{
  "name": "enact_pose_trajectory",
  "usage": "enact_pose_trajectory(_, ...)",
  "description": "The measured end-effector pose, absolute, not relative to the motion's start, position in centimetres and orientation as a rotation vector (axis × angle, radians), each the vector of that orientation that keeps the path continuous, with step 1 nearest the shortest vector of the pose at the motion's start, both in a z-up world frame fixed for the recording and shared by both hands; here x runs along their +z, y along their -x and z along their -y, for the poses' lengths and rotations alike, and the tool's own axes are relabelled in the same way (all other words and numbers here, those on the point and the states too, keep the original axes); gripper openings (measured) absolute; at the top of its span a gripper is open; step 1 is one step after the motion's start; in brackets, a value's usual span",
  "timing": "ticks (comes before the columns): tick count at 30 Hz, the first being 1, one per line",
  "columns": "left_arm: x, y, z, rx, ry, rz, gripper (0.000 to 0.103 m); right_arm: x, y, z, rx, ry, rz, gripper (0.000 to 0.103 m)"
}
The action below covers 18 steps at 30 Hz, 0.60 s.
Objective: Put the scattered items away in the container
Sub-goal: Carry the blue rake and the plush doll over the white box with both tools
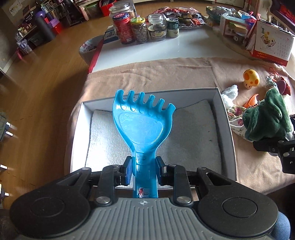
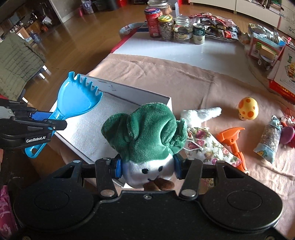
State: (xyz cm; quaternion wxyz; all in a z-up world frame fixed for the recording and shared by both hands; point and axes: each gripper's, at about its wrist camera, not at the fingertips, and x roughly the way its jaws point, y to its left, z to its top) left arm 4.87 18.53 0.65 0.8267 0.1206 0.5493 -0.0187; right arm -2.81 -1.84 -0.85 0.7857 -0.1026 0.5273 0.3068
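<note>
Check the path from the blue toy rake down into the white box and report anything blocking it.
Nothing visible blocks it. The blue toy rake, clamped in the left gripper, hangs over the white box, which holds only a white towel lining.

Jars [image 1: 142,29] crowd the far tabletop; desk calendar [image 1: 271,44] stands right.

A lived-in home. Wooden floor [image 1: 46,77], crowded bookshelves [image 1: 49,9], food jars [image 1: 156,27] and a desk calendar [image 1: 272,46] on the counter [image 1: 184,48].

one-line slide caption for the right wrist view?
Right tongs grip a green-and-white plush beside the white box while the left tongs hold a blue toy rake over it.
</note>
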Motion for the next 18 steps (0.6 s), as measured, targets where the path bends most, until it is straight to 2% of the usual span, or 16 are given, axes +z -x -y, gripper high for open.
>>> enact_pose_trajectory(18, -3.5, -8.0, -24.0, 0.023, -0.254, -1.275, 0.027, -4.0, 2.4, -5.4, 0.732, 0.270, -1.207, 0.051)
